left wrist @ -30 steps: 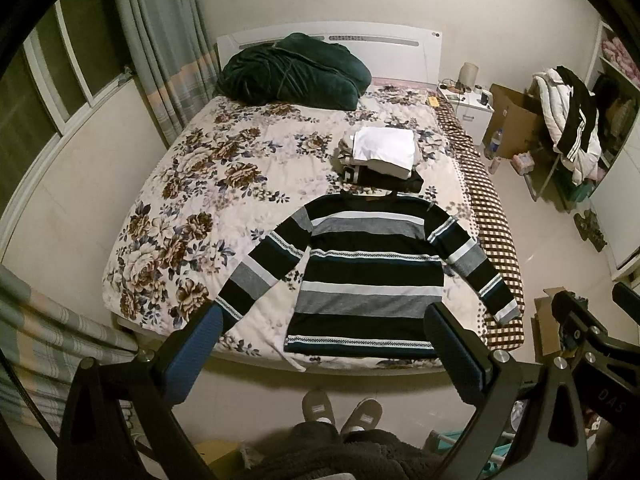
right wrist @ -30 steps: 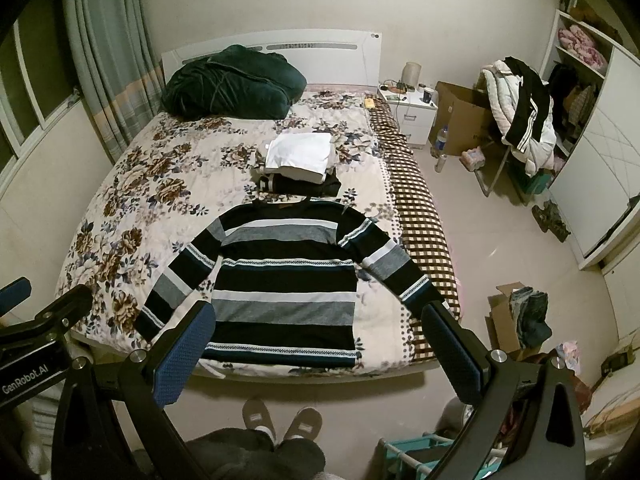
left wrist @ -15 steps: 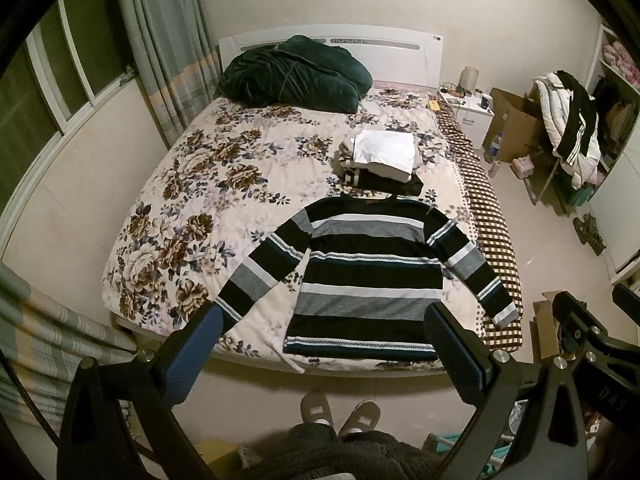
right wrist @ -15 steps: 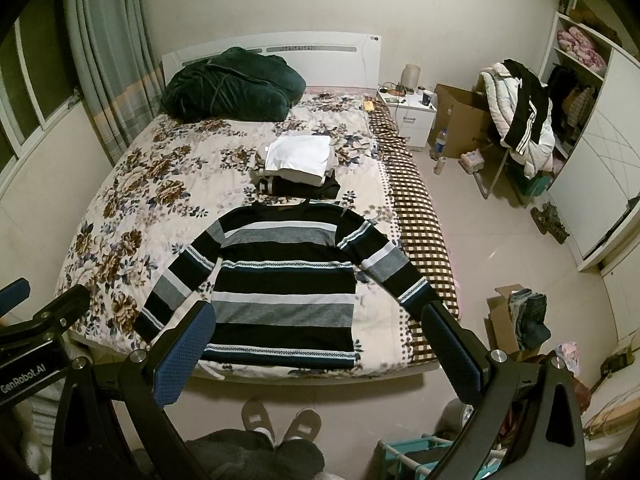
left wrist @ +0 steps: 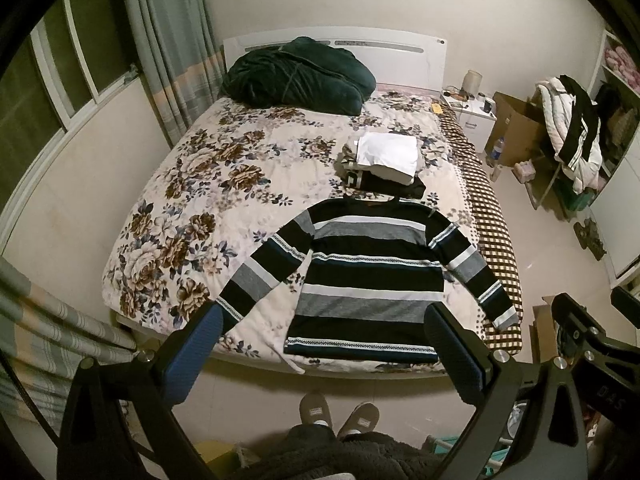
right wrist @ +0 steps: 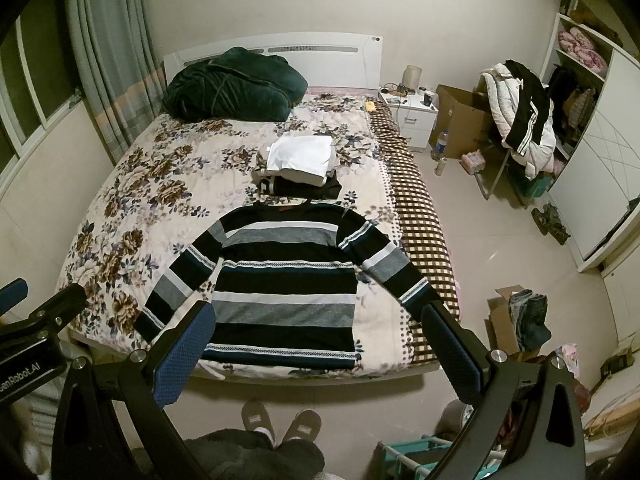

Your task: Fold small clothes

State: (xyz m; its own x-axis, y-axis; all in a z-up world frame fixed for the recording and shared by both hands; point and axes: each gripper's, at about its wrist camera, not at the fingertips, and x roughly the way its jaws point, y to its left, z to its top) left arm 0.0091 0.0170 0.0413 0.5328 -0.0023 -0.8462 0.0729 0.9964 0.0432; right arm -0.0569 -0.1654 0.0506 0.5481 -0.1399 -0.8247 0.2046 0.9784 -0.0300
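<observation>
Black, grey and white stripes mark the sweater (left wrist: 368, 280) I have to fold: it lies flat at the foot edge of the bed (left wrist: 192, 200), hem along that edge, nearer the right side, both sleeves angled out, no fold yet made. Just beyond its collar sits a stack of folded clothes (left wrist: 386, 158), white piece on top, which I take as earlier work done; how many pieces are in it I cannot tell from here. So this garment is untouched, and I judge the sleeves come in first, then the body. My left gripper (left wrist: 324, 356) and right gripper (right wrist: 316, 352) both hang well above the foot edge, jaws spread wide, holding nothing. A dark green blanket bundle (right wrist: 236, 84) lies by the headboard. My slippers (right wrist: 280, 420) show below.
</observation>
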